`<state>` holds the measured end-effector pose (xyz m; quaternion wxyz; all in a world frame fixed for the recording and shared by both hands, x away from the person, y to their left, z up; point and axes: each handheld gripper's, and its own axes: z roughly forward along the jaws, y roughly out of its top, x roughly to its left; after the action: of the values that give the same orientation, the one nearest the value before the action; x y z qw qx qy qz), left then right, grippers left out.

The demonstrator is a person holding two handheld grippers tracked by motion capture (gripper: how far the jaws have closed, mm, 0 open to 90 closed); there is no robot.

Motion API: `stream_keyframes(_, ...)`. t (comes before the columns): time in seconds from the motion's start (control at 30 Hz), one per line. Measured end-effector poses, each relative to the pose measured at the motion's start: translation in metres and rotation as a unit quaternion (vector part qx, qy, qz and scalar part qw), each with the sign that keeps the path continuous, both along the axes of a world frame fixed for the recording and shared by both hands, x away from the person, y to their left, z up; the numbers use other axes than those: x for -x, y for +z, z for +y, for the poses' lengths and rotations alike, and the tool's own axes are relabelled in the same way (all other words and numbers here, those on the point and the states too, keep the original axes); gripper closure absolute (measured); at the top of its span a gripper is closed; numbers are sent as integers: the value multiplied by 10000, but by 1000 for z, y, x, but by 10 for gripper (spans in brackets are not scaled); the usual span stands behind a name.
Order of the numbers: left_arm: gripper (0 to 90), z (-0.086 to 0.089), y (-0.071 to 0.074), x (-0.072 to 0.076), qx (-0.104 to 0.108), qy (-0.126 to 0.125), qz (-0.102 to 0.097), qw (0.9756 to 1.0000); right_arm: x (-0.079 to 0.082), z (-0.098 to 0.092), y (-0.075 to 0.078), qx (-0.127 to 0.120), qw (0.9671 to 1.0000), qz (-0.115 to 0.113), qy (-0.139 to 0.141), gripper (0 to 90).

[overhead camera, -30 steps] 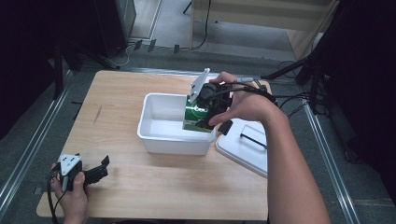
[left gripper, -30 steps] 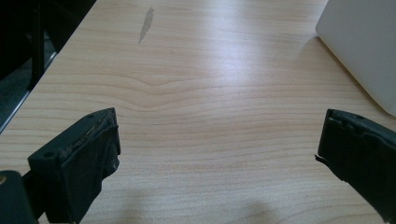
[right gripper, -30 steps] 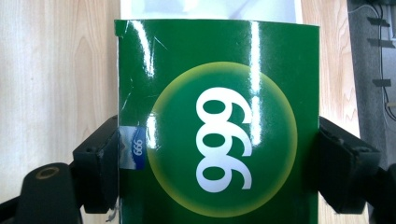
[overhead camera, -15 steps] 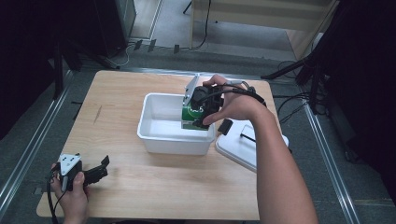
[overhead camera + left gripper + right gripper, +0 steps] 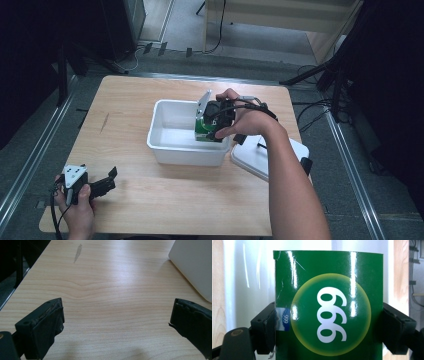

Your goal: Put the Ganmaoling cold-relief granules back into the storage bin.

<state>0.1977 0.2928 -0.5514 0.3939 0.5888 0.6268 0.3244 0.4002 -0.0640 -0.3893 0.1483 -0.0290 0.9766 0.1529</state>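
Note:
A glossy green box (image 5: 329, 305) with a yellow-ringed circle and white numerals sits clamped between the two black jaws of my right gripper (image 5: 328, 327). In the high view that gripper (image 5: 212, 125) holds the green box (image 5: 204, 129) down inside the white rectangular bin (image 5: 170, 145) at its right end, the hand arched over it. My left gripper (image 5: 102, 184) rests near the table's front left corner, held by a hand. Its jaws stand wide apart over bare wood (image 5: 115, 322), nothing between them.
A white lid (image 5: 257, 160) lies on the table just right of the bin, under the right forearm. The bin's white corner (image 5: 195, 265) shows at the upper right of the left gripper view. Dark floor, metal rails and cables surround the wooden table (image 5: 130, 100).
The right gripper has sunk with the green box, from above the bin's right rim down into the bin. The left gripper has stayed where it was.

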Motion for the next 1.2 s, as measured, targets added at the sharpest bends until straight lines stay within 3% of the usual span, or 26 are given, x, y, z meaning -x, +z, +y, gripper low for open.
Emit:
stream_keyframes(0.1, 0, 0, 0, 0, 2, 2, -1, 10000, -1, -4, -6, -9, 9999, 68, -125, 157)
stream_keyframes(0.43, 0, 0, 0, 0, -17, -1, -3, 10000, -4, -4, -20, 17, 9997, 196, -138, 156)
stream_keyframes(0.8, 0, 0, 0, 0, -13, -4, 1, 10000, -11, -1, -33, 158, 9983, 518, -201, 154)
stream_keyframes(1.03, 0, 0, 0, 0, -10, -1, -2, 10000, -16, 1, -40, 245, 9957, 740, -491, 152)
stream_keyframes(1.2, 0, 0, 0, 0, 15, 4, -8, 10000, -18, 4, -46, 358, 9948, 770, -558, 151)
